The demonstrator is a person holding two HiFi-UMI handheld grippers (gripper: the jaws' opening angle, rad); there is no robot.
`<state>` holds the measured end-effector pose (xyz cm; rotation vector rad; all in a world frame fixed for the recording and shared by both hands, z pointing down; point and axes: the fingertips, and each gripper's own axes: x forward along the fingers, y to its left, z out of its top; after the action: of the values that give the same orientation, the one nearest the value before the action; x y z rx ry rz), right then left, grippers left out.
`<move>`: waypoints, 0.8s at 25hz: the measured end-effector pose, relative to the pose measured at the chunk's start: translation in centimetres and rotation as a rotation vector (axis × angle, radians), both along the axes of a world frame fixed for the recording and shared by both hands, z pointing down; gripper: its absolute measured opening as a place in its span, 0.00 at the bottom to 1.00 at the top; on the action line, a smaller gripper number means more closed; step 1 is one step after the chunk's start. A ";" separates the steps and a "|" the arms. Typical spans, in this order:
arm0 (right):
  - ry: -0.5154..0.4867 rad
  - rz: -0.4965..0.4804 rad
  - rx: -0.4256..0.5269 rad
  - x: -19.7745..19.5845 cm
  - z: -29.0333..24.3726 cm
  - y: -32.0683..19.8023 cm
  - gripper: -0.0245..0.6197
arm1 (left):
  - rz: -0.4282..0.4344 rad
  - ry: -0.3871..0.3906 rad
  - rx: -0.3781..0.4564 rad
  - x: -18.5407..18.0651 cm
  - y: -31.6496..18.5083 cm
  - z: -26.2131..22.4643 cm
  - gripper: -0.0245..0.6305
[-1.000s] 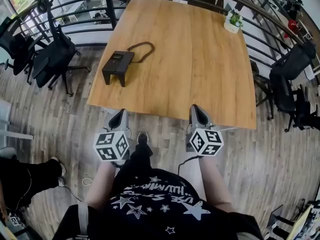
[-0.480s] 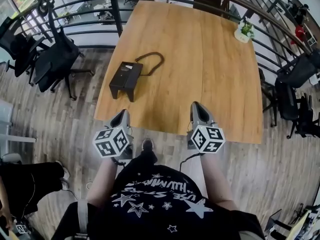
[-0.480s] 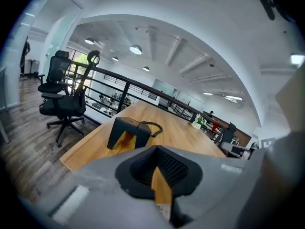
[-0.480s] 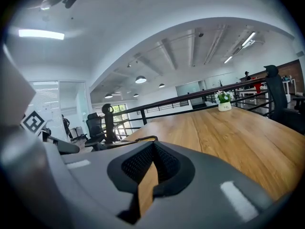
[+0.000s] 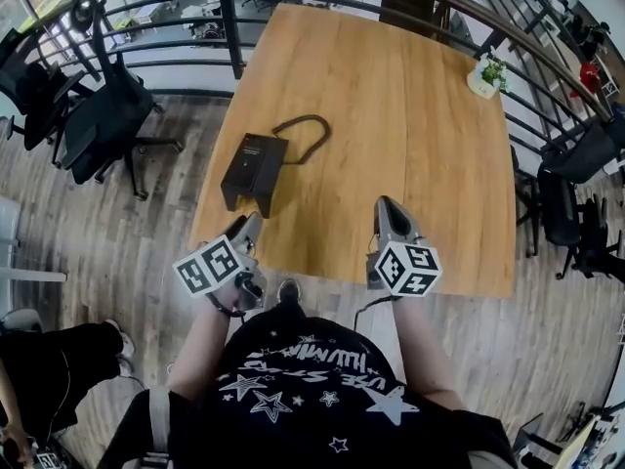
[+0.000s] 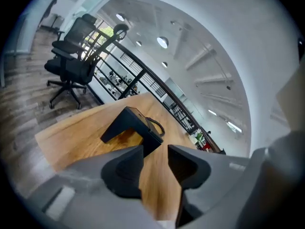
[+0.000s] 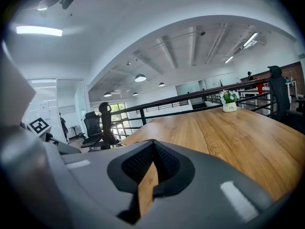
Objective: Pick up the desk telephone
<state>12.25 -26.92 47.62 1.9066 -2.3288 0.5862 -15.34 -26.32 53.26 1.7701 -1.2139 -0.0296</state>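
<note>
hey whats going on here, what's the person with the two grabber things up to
A person stands at the near edge of a wooden table with a handheld gripper in each hand. The black desk telephone sits near the table's left edge, its cord looped behind it, and nothing touches it. The left gripper points toward the phone, its jaws opening with nothing between them. The right gripper is shut and empty, further right along the near edge. Nothing has been picked up yet.
</note>
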 end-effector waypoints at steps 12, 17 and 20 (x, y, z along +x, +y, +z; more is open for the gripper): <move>0.001 0.021 -0.020 -0.9 0.8 -4.2 0.04 | -0.056 0.212 -0.080 0.3 -5.3 1.8 0.53; 0.009 0.028 -0.033 -0.9 1.3 -4.8 0.04 | -0.096 0.282 -0.139 0.7 -6.9 3.4 0.56; 0.016 0.041 -0.045 -0.3 1.7 -4.9 0.04 | -0.106 0.317 -0.150 1.2 -7.5 3.7 0.55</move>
<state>11.95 -31.79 49.30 1.9366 -2.2519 0.6188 -14.12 -33.86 56.97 1.5034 -1.0486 -0.2640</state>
